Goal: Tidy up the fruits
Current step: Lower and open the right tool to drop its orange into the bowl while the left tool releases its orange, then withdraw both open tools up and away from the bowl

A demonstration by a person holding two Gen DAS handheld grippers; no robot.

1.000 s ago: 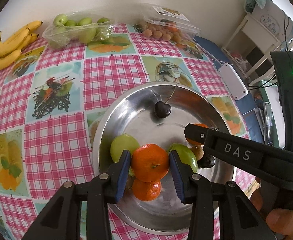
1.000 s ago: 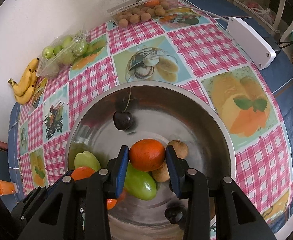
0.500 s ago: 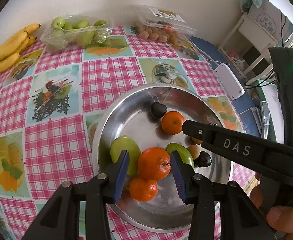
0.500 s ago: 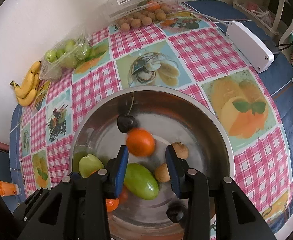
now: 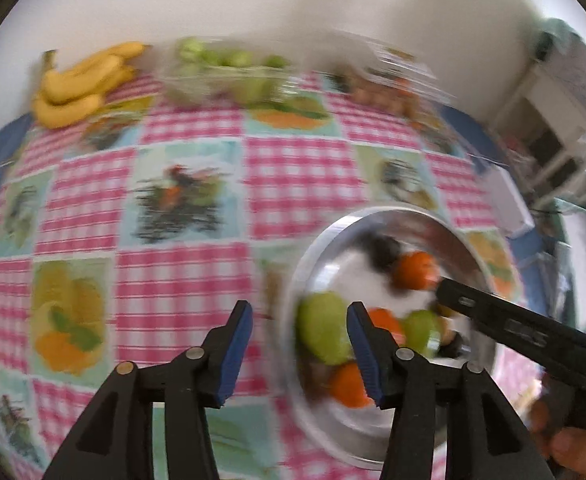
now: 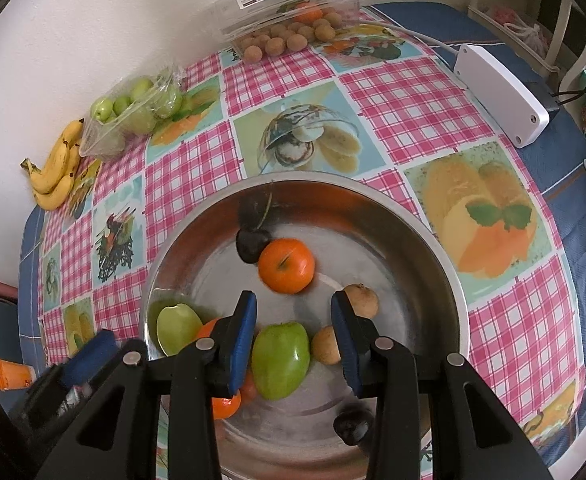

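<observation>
Left hand-held gripper [image 5: 299, 344] lets go of its orange [image 5: 381, 326], jaws opening and empty, and swings left off the bowl [image 5: 305, 264] over the table [image 5: 173, 272]. Right hand-held gripper [image 6: 293, 340] drops its orange [image 6: 287, 266], which now lies against the dark cherry [image 6: 251, 244].

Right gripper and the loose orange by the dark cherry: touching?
Apart. The right wrist view shows bare bowl floor between the right gripper and the orange, which rests against the cherry.
</observation>
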